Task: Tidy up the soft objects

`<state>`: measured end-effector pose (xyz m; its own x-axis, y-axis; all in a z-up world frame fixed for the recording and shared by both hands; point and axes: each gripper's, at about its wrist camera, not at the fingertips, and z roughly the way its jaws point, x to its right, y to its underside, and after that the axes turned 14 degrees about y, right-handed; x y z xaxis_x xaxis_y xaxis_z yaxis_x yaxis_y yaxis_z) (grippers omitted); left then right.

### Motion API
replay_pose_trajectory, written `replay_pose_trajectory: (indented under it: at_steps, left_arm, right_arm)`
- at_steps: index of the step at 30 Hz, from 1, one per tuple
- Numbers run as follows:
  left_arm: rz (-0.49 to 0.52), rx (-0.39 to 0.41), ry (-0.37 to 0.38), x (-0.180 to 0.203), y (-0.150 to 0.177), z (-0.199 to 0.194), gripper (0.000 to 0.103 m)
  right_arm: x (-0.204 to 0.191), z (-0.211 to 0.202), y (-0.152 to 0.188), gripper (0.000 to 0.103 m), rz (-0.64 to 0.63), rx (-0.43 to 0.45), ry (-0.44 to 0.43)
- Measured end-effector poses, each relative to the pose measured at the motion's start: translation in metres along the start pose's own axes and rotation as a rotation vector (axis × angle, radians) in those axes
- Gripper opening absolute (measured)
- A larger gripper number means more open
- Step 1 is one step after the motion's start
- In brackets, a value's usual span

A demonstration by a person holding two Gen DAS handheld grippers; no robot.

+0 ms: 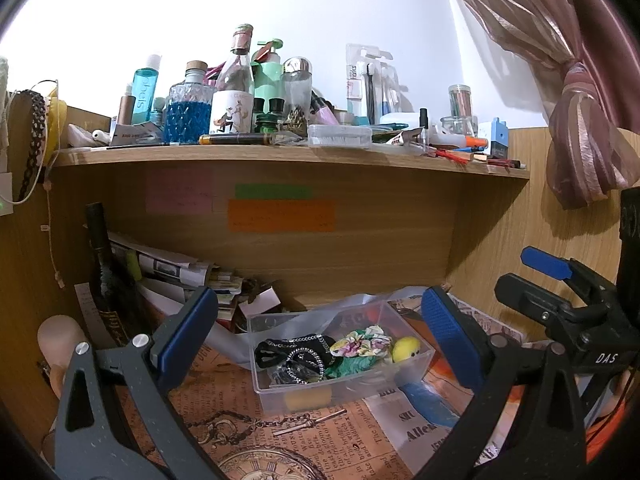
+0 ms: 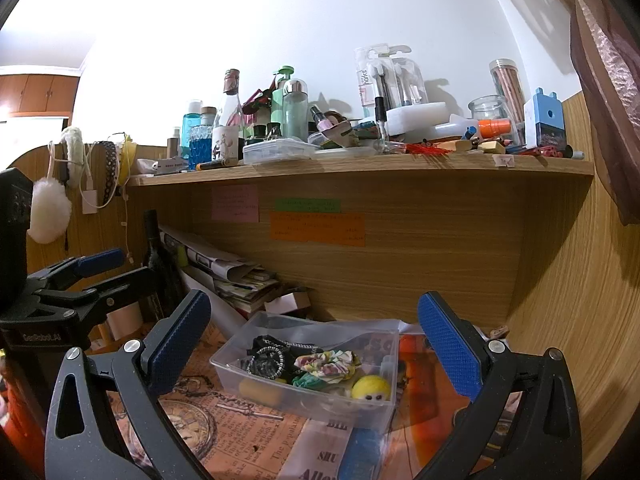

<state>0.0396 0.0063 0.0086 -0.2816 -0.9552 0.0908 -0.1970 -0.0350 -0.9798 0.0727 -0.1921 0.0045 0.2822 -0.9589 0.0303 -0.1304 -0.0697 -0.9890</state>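
Observation:
A clear plastic box (image 1: 416,364) (image 2: 376,408) stands on the newspaper-print desk mat. In it lie a black beaded scrunchie (image 1: 288,354) (image 2: 266,360), a floral scrunchie (image 1: 362,344) (image 2: 326,362), a green scrunchie (image 1: 352,366) (image 2: 308,380) and a yellow fuzzy ball with eyes (image 1: 406,349) (image 2: 371,389). My left gripper (image 1: 320,336) is open and empty, held back from the box. My right gripper (image 2: 314,340) is open and empty, also short of the box. Each gripper shows in the other's view, the right one (image 1: 560,280) and the left one (image 2: 80,276).
A crowded wooden shelf (image 1: 280,152) (image 2: 360,164) with bottles and jars hangs above. Sticky notes (image 2: 316,228) are on the back panel. A dark bottle (image 1: 104,280) and stacked papers (image 2: 236,272) stand at left. A key chain (image 1: 280,424) lies before the box. Curtain (image 1: 580,120) at right.

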Motion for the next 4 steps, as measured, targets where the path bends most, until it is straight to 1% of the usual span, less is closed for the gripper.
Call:
replay_pose_trajectory:
  at_steps: [4]
  left_arm:
    - [-0.001, -0.011, 0.005, 0.0, 0.0022, 0.0025, 0.103]
  right_arm:
    - [0.0017, -0.0007, 0.0006, 0.103, 0.007, 0.001, -0.003]
